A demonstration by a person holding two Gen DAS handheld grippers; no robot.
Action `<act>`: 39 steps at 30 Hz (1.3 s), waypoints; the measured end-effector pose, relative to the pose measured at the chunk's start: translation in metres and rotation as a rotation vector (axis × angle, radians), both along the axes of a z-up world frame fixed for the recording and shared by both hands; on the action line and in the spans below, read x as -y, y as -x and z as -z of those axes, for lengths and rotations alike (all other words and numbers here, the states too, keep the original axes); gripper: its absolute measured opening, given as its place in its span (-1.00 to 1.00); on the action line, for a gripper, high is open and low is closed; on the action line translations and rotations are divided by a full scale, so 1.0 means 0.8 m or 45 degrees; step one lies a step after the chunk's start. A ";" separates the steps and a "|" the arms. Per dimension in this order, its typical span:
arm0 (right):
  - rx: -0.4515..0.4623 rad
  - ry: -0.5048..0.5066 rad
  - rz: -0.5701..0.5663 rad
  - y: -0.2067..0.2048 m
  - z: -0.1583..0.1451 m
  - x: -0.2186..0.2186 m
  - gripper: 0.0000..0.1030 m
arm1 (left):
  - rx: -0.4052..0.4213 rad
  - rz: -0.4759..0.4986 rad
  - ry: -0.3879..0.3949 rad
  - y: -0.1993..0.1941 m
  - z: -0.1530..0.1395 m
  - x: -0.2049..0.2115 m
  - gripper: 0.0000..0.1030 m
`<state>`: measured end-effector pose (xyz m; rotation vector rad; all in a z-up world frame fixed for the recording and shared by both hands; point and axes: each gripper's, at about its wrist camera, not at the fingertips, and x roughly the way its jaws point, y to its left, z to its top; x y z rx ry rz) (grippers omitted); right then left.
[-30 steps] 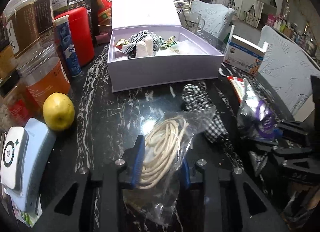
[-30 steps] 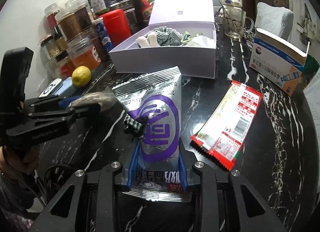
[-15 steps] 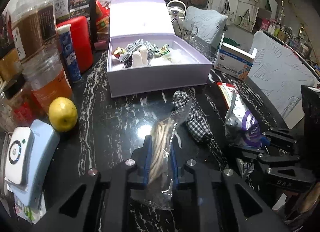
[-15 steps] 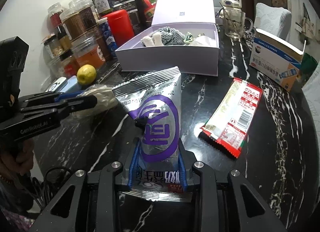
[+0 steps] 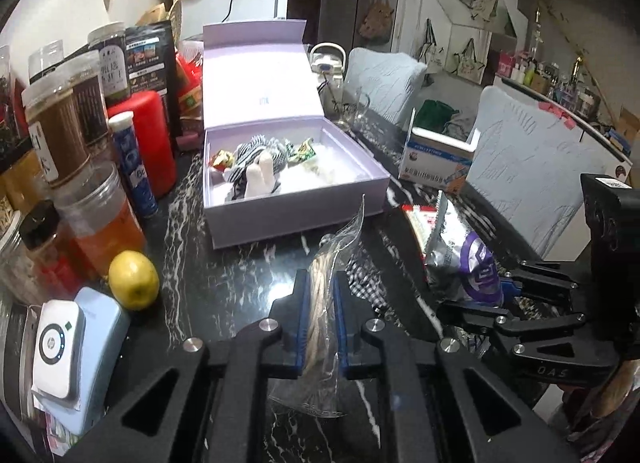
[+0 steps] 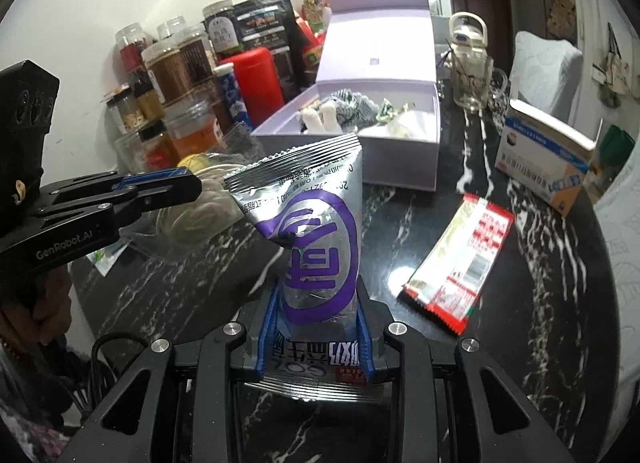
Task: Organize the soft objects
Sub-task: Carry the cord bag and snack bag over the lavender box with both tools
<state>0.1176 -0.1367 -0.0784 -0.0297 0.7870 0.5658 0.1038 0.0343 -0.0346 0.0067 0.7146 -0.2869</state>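
I have the left gripper (image 5: 320, 319) clamped on a limp, slippery clear bag of cord (image 5: 326, 283) and the right gripper (image 6: 316, 327) clamped low on a light, crinkly silver-and-purple foil pouch (image 6: 316, 231).

You're looking at the open box (image 5: 296, 219) sitting mid-bench (image 5: 240, 275), jars (image 5: 60, 131) crowding its left, lemon (image 5: 134, 280) lying in front of them, carton (image 5: 436, 161) sitting off right.

The right gripper (image 6: 316, 327) clamps a silver-purple pouch (image 6: 316, 239) at lower centre; the left gripper (image 6: 188, 187) pinches a clear bag (image 6: 200, 207) at left.
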 end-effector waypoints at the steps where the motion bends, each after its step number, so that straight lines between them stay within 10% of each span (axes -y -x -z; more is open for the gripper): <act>1: 0.014 0.010 0.000 0.000 -0.004 -0.001 -0.37 | 0.002 0.010 0.012 0.000 -0.004 0.000 -0.77; 19: 0.319 -0.017 -0.071 -0.036 -0.130 -0.011 -0.37 | 0.285 0.001 0.019 -0.041 -0.093 0.000 -0.77; 39: 0.357 -0.136 -0.053 -0.161 -0.179 -0.004 -0.37 | 0.405 -0.034 0.031 -0.146 -0.150 0.007 -0.77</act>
